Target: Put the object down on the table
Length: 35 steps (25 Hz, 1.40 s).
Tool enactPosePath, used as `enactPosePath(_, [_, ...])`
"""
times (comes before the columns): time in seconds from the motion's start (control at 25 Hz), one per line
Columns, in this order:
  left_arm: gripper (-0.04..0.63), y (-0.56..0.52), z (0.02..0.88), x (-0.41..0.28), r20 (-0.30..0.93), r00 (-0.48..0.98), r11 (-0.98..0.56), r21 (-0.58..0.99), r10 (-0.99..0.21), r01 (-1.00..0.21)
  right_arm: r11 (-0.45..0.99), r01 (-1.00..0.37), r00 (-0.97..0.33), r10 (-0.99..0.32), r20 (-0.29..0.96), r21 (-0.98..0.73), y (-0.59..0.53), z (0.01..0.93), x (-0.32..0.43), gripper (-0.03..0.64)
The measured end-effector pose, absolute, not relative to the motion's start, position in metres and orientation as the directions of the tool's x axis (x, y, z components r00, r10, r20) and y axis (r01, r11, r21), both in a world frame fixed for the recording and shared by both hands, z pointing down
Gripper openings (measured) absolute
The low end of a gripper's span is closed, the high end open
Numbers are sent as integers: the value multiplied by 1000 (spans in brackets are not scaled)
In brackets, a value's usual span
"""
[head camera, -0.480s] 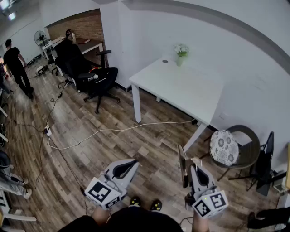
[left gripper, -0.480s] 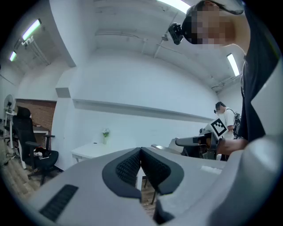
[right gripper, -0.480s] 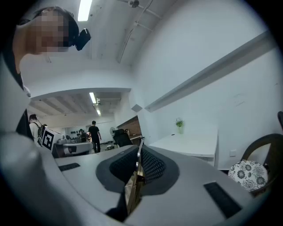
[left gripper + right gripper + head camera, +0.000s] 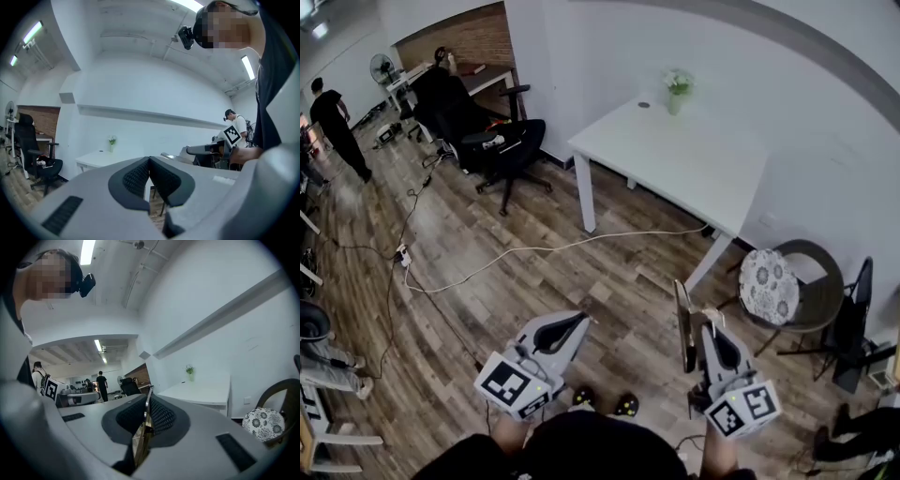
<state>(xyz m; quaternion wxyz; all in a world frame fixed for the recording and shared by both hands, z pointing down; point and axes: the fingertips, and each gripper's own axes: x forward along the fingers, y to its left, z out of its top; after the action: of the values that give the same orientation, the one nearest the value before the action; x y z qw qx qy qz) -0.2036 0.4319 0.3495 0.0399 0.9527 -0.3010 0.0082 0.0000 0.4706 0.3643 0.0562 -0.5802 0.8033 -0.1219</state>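
the right gripper (image 4: 701, 328) clamps a thin plate (image 4: 682, 323) on edge; the left gripper (image 4: 577, 322) is closed, empty; the table (image 4: 694, 169) stands at twelve o'clock, well apart.

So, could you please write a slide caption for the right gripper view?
Right gripper shut on a thin flat panel, white table ahead.

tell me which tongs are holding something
The right tongs: a thin flat object is clamped edge-on in them. The left tongs are shut together on nothing.
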Motion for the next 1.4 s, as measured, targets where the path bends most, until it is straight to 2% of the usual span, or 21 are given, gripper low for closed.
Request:
enactPosePath(1.0, [0,426,368,-130,72,805,-802,79,-588,-593,321,-915,-349,-934,77,-245,465,377,76,20])
enactPosePath(1.4, [0,372,373,-122,68,829,-826,71,-556,-560,282,-927,-310,-947,84,-247,423,382,84,20])
